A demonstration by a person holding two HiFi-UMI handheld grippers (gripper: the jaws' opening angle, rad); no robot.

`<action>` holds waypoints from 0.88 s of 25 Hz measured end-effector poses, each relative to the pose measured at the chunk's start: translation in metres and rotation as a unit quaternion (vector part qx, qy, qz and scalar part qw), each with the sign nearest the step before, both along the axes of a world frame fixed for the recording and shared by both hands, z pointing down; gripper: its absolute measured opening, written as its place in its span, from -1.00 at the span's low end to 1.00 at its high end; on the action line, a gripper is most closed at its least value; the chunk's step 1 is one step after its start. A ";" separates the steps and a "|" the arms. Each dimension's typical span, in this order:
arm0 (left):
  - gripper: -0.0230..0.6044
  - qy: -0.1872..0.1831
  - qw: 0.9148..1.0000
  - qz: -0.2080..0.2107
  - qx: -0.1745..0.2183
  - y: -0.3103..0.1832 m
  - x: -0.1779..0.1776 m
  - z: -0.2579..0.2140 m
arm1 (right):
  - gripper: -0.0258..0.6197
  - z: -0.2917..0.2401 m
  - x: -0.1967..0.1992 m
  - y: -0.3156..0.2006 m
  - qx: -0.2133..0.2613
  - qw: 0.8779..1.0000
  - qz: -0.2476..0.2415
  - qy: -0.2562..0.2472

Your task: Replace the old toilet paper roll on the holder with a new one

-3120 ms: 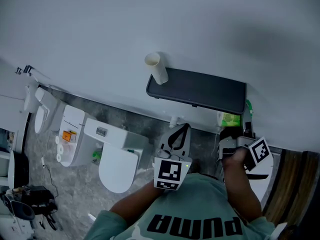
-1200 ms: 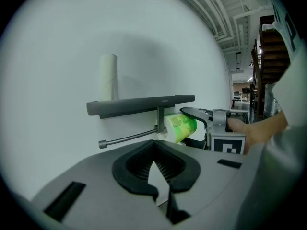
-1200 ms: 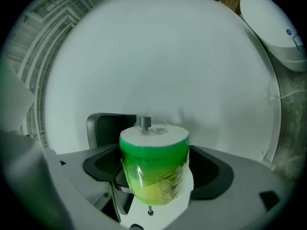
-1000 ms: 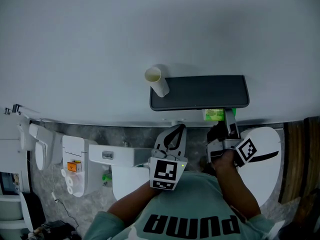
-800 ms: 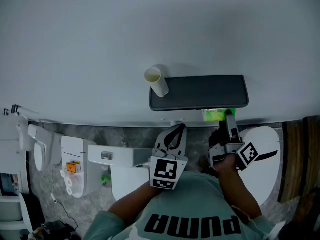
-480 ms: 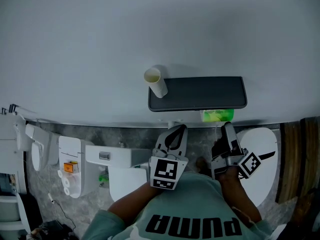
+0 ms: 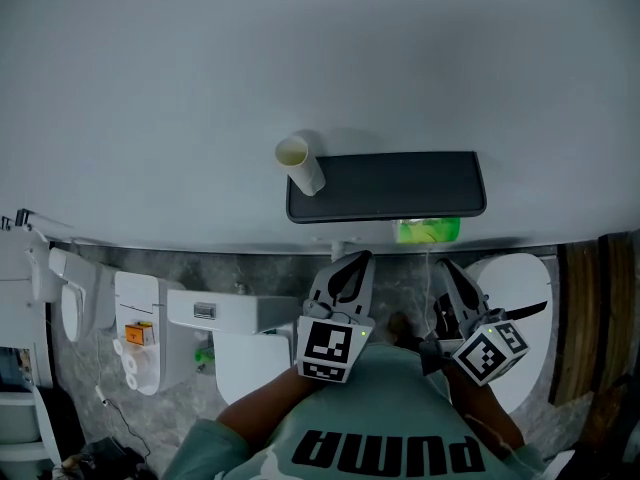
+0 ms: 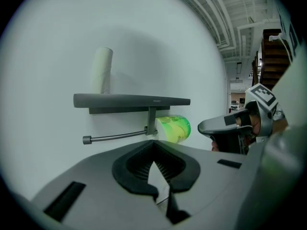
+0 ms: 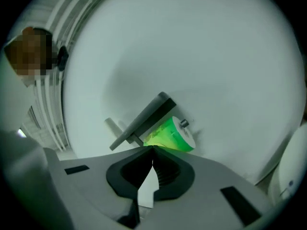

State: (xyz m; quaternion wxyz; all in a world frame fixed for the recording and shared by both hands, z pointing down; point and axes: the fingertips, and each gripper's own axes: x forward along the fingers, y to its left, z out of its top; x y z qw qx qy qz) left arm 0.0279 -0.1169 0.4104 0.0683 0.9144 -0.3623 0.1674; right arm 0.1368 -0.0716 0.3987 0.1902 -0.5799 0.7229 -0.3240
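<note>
- Wall holder: dark shelf [image 7: 390, 183], thin bar [image 8: 115, 137] slung under it. The bar's stretch under the shelf's left half is bare.
- New roll [image 7: 428, 231], green-wrapped, hangs under the shelf's right end, threaded on the rod; the end cap shows at its outer face.
- Old cardboard tube [image 7: 298, 165] stands upright on the shelf's left end.
- Right gripper [image 7: 445, 270] is below the shelf's right end, near the roll but apart from it. Its jaws have just been closing and now meet, nothing between them.
- Left gripper [image 7: 352, 260] is below the shelf's middle, jaws pressed together, empty.
- My read: the roll is seated and the right hand is clearing off. It should back straight out from under the shelf without brushing the wrapper.
- The tube looks like the leftover job. Spread the jaws, pinch its wall and lift straight up so it doesn't topple off the left end.
</note>
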 end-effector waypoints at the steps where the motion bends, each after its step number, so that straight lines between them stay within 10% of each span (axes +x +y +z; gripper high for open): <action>1: -0.91 0.001 1.000 -0.001 0.001 0.000 0.000 -0.001 | -0.88 -0.003 -0.002 0.001 0.001 0.999 -0.008 0.039; 8: -0.91 0.007 1.000 -0.025 0.009 0.003 0.001 -0.006 | -0.89 -0.025 -0.025 0.000 0.035 0.975 -0.071 0.208; 22: -0.91 -0.002 0.991 -0.131 0.025 0.025 -0.010 -0.013 | -0.89 -0.029 -0.032 -0.004 0.084 0.944 -0.171 0.269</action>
